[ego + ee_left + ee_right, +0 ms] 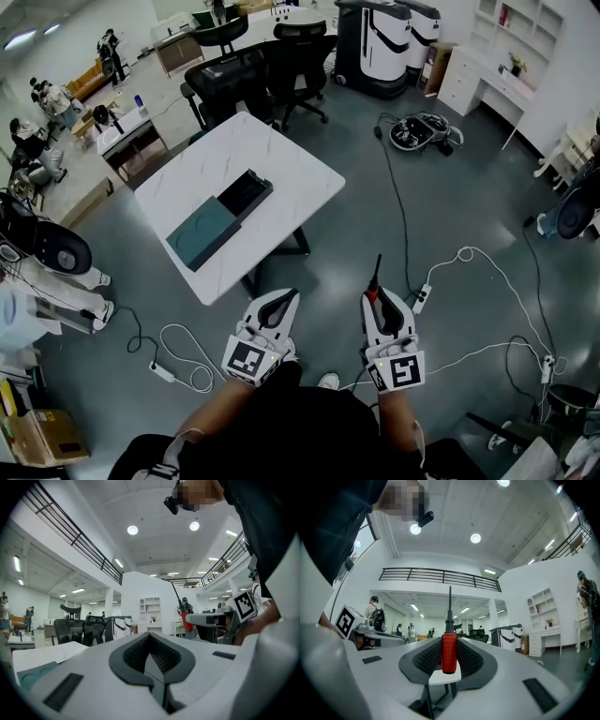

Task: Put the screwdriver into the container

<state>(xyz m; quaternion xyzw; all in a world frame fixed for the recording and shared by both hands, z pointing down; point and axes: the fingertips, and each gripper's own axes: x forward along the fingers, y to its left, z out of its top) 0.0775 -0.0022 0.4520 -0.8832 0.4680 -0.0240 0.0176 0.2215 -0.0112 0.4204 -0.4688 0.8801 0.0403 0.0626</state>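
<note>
A screwdriver [373, 287] with a red handle and black shaft stands between the jaws of my right gripper [377, 298], which is shut on the handle, shaft pointing forward. In the right gripper view the red handle [449, 652] sits upright between the pads of the right gripper [449, 641]. My left gripper [275, 309] is beside it, shut with nothing in it; in the left gripper view the left gripper [150, 637] shows its jaws meeting. The container [220, 220], a dark teal box with its tray slid out, lies on a white table [281, 159] well ahead of both grippers.
Both grippers hang over grey floor in front of the table. Black office chairs [253, 75] stand behind it. Cables and a power strip [422, 298] lie on the floor to the right. A white machine [375, 42] stands at the back, a cardboard box [47, 436] at lower left.
</note>
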